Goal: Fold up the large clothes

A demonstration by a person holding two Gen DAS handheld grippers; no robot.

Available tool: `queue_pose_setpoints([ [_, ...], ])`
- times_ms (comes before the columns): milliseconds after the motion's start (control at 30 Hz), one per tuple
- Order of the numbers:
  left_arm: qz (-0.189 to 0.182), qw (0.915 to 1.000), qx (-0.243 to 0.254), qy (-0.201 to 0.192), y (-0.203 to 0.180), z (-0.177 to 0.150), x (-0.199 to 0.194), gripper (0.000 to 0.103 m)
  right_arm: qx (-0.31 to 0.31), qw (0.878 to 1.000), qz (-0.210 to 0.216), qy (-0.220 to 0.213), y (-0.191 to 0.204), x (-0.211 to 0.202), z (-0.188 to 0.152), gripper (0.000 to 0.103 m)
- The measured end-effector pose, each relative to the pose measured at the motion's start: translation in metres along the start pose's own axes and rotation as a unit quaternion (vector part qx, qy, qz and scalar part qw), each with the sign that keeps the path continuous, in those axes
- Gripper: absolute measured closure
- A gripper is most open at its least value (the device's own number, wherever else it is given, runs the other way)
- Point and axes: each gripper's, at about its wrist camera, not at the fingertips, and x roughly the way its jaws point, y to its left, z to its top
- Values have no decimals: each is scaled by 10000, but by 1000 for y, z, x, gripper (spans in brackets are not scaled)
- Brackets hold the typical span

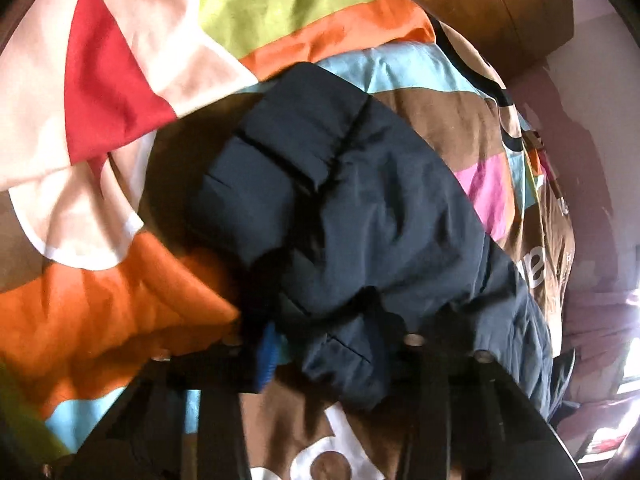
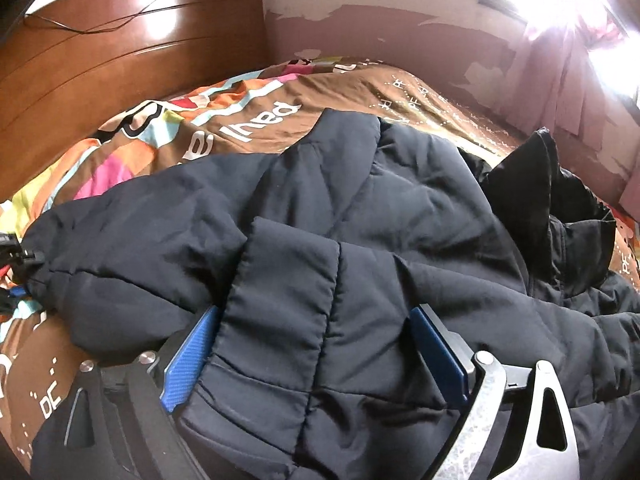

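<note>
A dark navy padded jacket (image 2: 360,216) lies spread on a bed with a colourful patterned cover (image 2: 224,120). In the right wrist view my right gripper (image 2: 316,356) has its blue pads (image 2: 188,356) either side of a thick fold of the jacket, pressing into it. In the left wrist view my left gripper (image 1: 320,344) is shut on a bunched part of the same jacket (image 1: 340,200), which hangs up and over the fingers; only one blue pad (image 1: 266,354) shows. The left gripper also shows at the left edge of the right wrist view (image 2: 12,268).
A brown wooden headboard (image 2: 100,52) stands at the bed's far left end. A pink wall (image 2: 400,20) with peeling paint runs behind the bed. A bright window with pink curtains (image 2: 580,52) is at the right. A black garment (image 2: 552,208) lies beside the jacket.
</note>
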Motion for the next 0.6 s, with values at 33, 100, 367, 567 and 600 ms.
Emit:
queue_pose_setpoints([
  [33,11,10000,63,-43,1,-1,-1,82,18,10000,29,-46,-1,-3,0,8],
  [100,68,9994,271,-195,-4,-3,-8,91,43,9998,118,-171,-4,-13,-2,8],
  [367,73,9789,1450,-1439,-59,-23,-68,98,386,9954,616,-631,-29,-68,-6,8],
  [567,-172,9335,2567,-2498,-113,-52,-125,99,575,9933,693,-726,-59,-104,-16,8],
  [600,-207,9229,2782,-2654,-123,-59,-133,99,582,9934,666,-725,-64,-109,-19,8],
])
